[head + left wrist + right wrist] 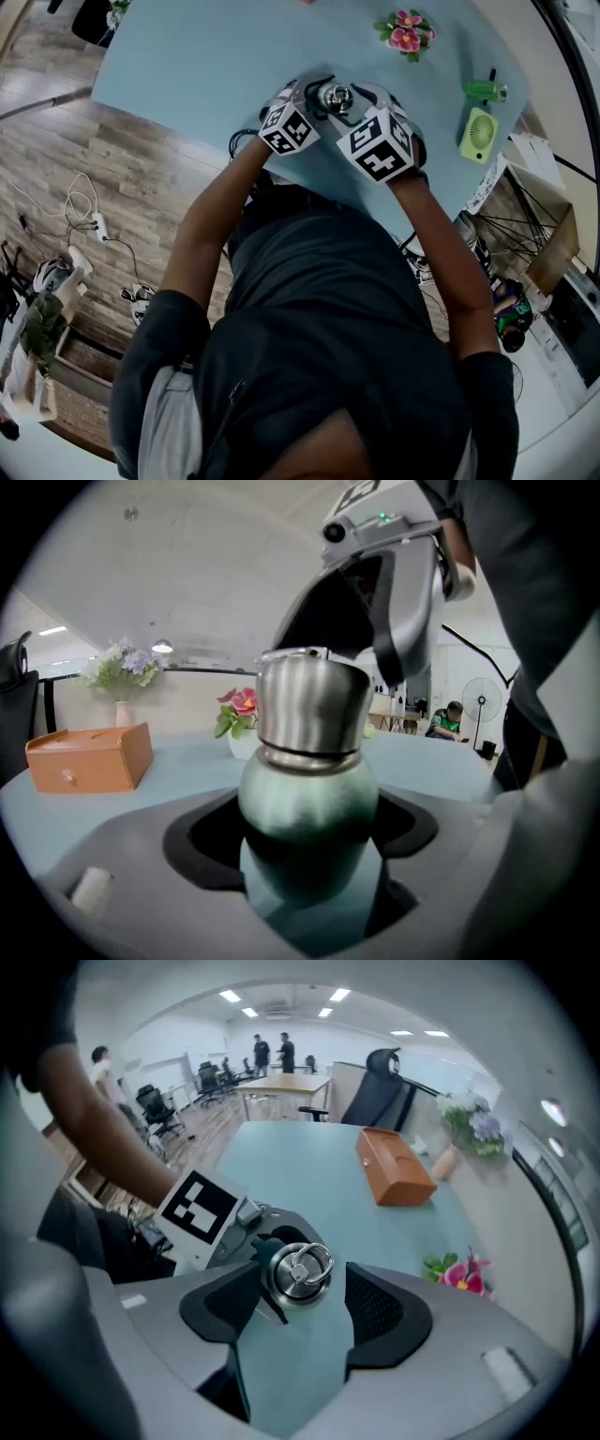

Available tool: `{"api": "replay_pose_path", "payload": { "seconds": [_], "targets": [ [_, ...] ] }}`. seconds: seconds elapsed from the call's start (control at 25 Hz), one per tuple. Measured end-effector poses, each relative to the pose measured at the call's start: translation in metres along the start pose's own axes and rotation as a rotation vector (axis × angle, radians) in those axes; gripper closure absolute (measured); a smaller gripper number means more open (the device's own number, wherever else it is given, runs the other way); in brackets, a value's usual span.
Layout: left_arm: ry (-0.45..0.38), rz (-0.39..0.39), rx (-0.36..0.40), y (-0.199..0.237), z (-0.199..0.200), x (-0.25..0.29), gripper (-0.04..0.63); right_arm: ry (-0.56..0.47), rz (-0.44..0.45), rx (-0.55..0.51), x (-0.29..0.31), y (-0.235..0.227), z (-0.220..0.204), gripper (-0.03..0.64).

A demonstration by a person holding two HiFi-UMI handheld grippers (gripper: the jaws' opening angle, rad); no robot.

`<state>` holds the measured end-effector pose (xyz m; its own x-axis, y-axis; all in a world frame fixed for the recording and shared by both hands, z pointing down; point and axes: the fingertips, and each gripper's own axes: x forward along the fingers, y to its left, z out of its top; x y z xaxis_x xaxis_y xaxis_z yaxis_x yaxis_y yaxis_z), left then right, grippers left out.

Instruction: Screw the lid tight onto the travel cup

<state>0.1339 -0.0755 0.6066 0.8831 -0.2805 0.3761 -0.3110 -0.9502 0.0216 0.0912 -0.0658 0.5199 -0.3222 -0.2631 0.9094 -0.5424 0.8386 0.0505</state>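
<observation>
Item: travel cup [307, 808], green body with a steel lid [298, 1271] on top. We found it standing upright on a pale blue table [206, 66], near the edge closest to the person.

Left gripper [311, 97]: we noted its jaws set wide and closed on the green body below the lid, a black pad pressing against each side.

Right gripper [305, 1283]: we recorded it above the cup, pointing steeply down. Its jaws stood apart with the lid and its ring handle between them. The pad on the left of its view sat just beside the lid, and we could not tell whether they touched. The other pad stood clear of the lid, so we noted no grip.

Other items on the table:
- Orange box [394, 1166], well apart from the cup.
- Vase of pale flowers [122, 672], beyond the box.
- Pink flowers [406, 33], near the far side.
- Green fan [480, 134], lying flat at the right edge.
</observation>
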Motion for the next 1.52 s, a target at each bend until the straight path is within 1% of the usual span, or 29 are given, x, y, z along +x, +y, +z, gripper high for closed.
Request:
{"api": "replay_pose_path", "payload": {
  "seconds": [0.04,0.08,0.2,0.24,0.32,0.4,0.48,0.56,0.6,0.64,0.68,0.72,0.84,0.88,0.96,1.04,1.16,1.24,1.32,1.4,1.44,1.52],
  "targets": [
    [-0.001,-0.001,0.001,0.000,0.000,0.000,0.164,0.000,0.002,-0.108,-0.005,0.002,0.002,0.353],
    [-0.003,-0.001,0.001,0.000,0.000,0.000,0.164,0.003,0.017,-0.237,-0.008,0.006,0.004,0.353],
    [-0.002,-0.001,0.002,0.000,-0.001,-0.001,0.164,0.041,0.087,-0.671,-0.009,0.019,0.003,0.353],
    [-0.002,-0.001,0.002,0.000,-0.001,-0.002,0.164,0.063,0.106,-0.799,-0.008,0.019,0.001,0.353],
    [-0.001,0.000,0.002,0.000,-0.001,-0.002,0.164,0.106,0.142,-0.999,-0.004,0.016,-0.004,0.353],
    [0.000,0.000,0.002,0.000,0.000,-0.002,0.164,0.147,0.172,-1.155,0.001,0.011,-0.008,0.353],
    [0.000,0.000,0.001,0.000,0.000,-0.002,0.164,0.170,0.196,-1.274,0.006,0.009,-0.011,0.353],
    [0.000,-0.001,0.001,0.000,0.000,-0.001,0.164,0.161,0.199,-1.346,0.011,0.009,-0.011,0.356],
    [-0.001,-0.002,0.001,0.000,0.000,-0.001,0.164,0.148,0.201,-1.359,0.013,0.009,-0.011,0.363],
    [-0.002,-0.003,0.002,0.000,0.000,0.000,0.164,0.136,0.209,-1.350,0.014,0.009,-0.011,0.370],
    [-0.003,-0.003,0.002,0.000,0.000,0.000,0.164,0.128,0.227,-1.316,0.015,0.009,-0.011,0.371],
    [-0.005,-0.004,0.003,0.000,-0.001,0.000,0.164,0.125,0.253,-1.260,0.015,0.008,-0.012,0.373],
    [-0.007,-0.005,0.004,0.000,0.000,-0.001,0.165,0.108,0.336,-1.032,0.013,0.007,-0.009,0.376],
    [-0.006,-0.006,0.004,0.000,0.000,-0.001,0.164,0.098,0.348,-0.967,0.012,0.007,-0.008,0.376],
    [-0.005,-0.007,0.005,0.000,0.000,-0.001,0.164,0.084,0.337,-0.871,0.012,0.006,-0.006,0.377],
    [-0.005,-0.007,0.004,0.001,0.000,-0.002,0.165,0.071,0.298,-0.769,0.013,0.006,-0.004,0.377],
    [-0.006,-0.007,0.004,0.001,0.000,-0.002,0.164,0.036,0.203,-0.549,0.013,0.003,-0.002,0.377],
    [-0.006,-0.005,0.002,0.001,0.000,-0.002,0.164,0.021,0.105,-0.365,0.013,0.000,-0.002,0.377],
    [-0.005,-0.001,0.000,0.001,0.000,-0.002,0.164,0.026,-0.026,-0.192,0.014,-0.002,-0.002,0.379],
    [-0.006,0.007,-0.002,0.002,0.000,-0.003,0.164,0.023,-0.136,-0.070,0.014,-0.001,-0.002,0.379],
    [-0.007,0.010,-0.003,0.001,0.000,-0.003,0.164,0.011,-0.162,-0.011,0.013,-0.002,-0.001,0.379],
    [-0.007,0.013,-0.004,0.001,0.000,-0.002,0.164,-0.015,-0.170,0.092,0.012,-0.004,-0.002,0.379]
  ]
}}
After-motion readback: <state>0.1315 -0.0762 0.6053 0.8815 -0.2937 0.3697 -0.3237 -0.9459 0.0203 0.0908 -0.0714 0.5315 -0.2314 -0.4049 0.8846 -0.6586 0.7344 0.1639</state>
